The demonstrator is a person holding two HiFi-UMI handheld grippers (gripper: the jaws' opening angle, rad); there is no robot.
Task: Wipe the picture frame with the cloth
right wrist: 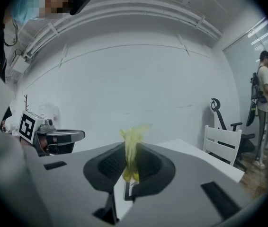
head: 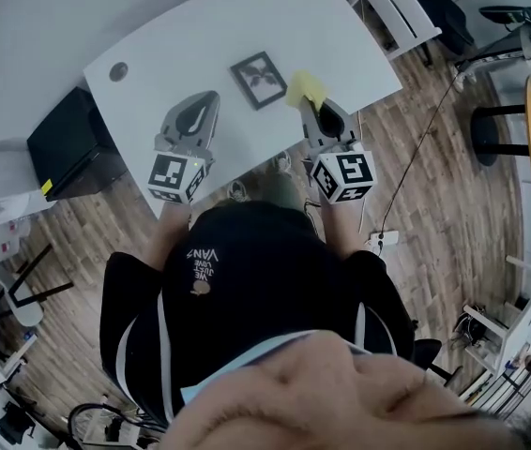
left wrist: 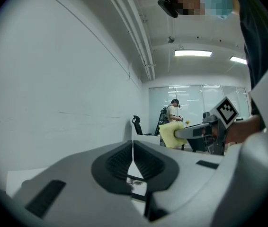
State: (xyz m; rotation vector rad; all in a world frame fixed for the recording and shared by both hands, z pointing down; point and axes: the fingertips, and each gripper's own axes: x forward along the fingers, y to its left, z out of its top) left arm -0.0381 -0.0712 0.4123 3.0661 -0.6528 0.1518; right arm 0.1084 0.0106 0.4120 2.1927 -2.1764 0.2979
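We had the right gripper (head: pixel 312 108) clamped on the crumpled yellow cloth (head: pixel 306 88) — just beside the small black picture frame (head: pixel 258 79), flat on the white table (head: pixel 153 54). Left gripper (head: pixel 207 101) — jaws together, nothing btwn.

A: Where does the light come from?
B: Ceiling lamps (left wrist: pixel 193 53); illumination even, shadows soft, white wall (left wrist: pixel 53 103) slightly washed out.
A: Image defects?
B: Fisheye curvature, dark vignetted corners; left gripper (left wrist: pixel 133 151) near the lens is out of focus.
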